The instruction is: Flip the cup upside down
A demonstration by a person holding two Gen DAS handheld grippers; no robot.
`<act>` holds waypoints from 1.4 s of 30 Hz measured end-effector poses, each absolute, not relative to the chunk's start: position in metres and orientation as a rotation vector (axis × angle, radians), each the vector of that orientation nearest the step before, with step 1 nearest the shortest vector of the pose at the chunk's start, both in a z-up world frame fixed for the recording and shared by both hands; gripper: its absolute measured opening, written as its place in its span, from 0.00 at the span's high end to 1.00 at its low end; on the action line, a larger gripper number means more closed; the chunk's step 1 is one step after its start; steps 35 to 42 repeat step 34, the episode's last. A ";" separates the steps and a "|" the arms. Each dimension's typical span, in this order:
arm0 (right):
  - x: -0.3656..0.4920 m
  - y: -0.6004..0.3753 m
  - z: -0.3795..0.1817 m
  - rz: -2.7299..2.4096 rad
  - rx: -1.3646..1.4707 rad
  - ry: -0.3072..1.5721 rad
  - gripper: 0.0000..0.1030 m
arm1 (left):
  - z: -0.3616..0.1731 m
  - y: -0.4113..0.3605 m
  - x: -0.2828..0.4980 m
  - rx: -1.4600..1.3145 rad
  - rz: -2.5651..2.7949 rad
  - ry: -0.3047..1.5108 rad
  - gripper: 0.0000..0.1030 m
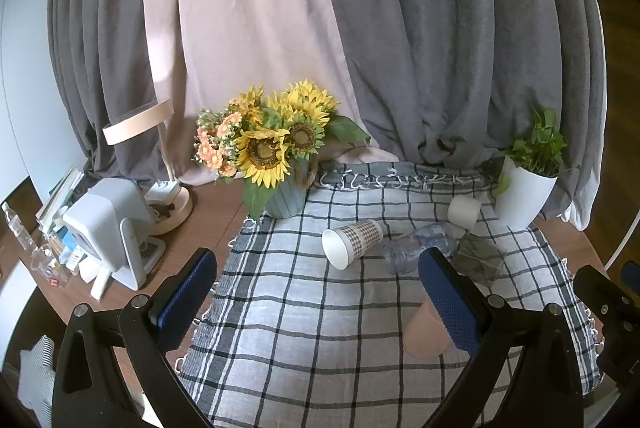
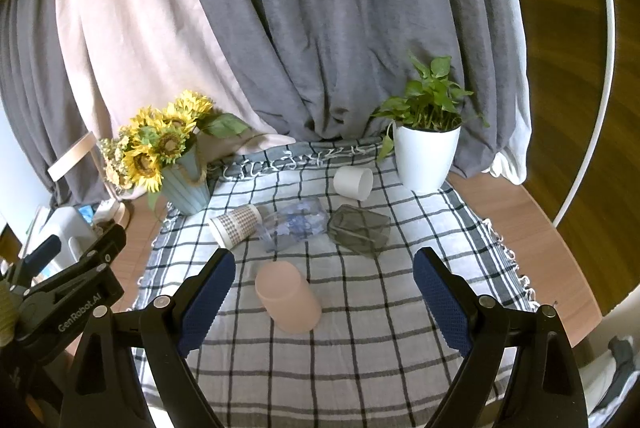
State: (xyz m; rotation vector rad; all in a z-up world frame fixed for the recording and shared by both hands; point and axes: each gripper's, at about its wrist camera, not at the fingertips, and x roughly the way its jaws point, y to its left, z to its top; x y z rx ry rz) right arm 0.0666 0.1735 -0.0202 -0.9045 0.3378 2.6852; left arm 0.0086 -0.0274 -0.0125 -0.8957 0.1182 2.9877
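Note:
Several cups are on a checked cloth (image 2: 360, 328). A pink cup (image 2: 289, 298) stands upside down near the front; in the left wrist view (image 1: 424, 332) my right finger partly hides it. A checked paper cup (image 1: 353, 242) (image 2: 236, 224), a clear plastic cup (image 1: 416, 246) (image 2: 294, 224), a grey faceted glass (image 2: 359, 229) (image 1: 478, 258) and a white cup (image 2: 353, 182) (image 1: 464, 212) lie on their sides further back. My left gripper (image 1: 316, 292) is open and empty above the cloth. My right gripper (image 2: 324, 292) is open and empty, with the pink cup between its fingers' lines.
A sunflower vase (image 1: 284, 196) (image 2: 188, 184) stands at the cloth's back left, a white plant pot (image 2: 425, 156) (image 1: 522, 196) at the back right. A lamp (image 1: 160, 164), a white device (image 1: 112, 228) and clutter sit on the wooden table to the left. Curtains hang behind.

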 end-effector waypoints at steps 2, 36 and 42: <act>0.066 0.173 -0.020 2.686 -0.906 0.335 0.12 | -0.013 -0.028 0.008 -0.899 2.990 0.118 0.00; 0.067 0.172 -0.022 2.687 -0.905 0.328 0.12 | -0.015 -0.026 0.007 -0.915 2.999 0.117 0.00; 0.067 0.172 -0.022 2.687 -0.905 0.328 0.12 | -0.015 -0.026 0.007 -0.915 2.999 0.117 0.00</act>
